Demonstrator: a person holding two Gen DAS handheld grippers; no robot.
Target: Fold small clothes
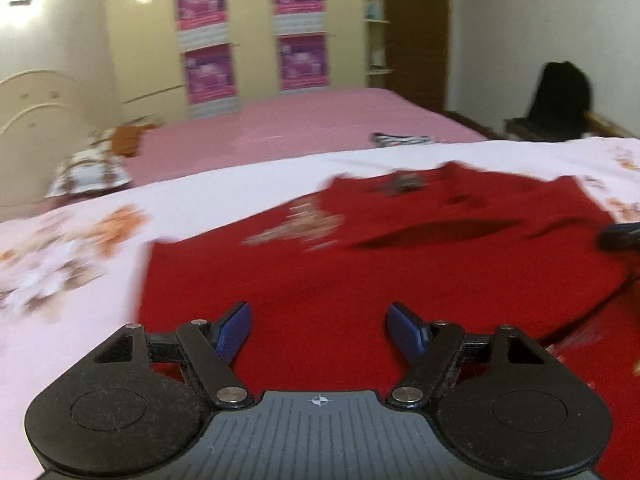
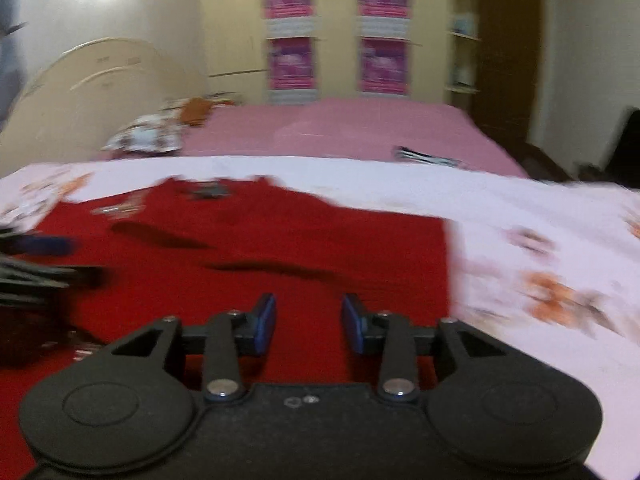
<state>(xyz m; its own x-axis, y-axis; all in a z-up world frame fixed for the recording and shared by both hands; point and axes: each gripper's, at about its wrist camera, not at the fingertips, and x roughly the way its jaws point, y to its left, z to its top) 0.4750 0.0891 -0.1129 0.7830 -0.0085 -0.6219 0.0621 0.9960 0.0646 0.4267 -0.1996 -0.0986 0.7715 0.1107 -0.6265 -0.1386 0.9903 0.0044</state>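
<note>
One red garment lies flat on a white flowered sheet, filling the centre and lower half of both views. My left gripper hangs over its near edge at bottom centre, blue pads spread wide with only red cloth behind the gap. My right gripper at bottom centre stands narrowly parted, pinching nothing. Four pink posters hang on the far wardrobe, top centre.
</note>
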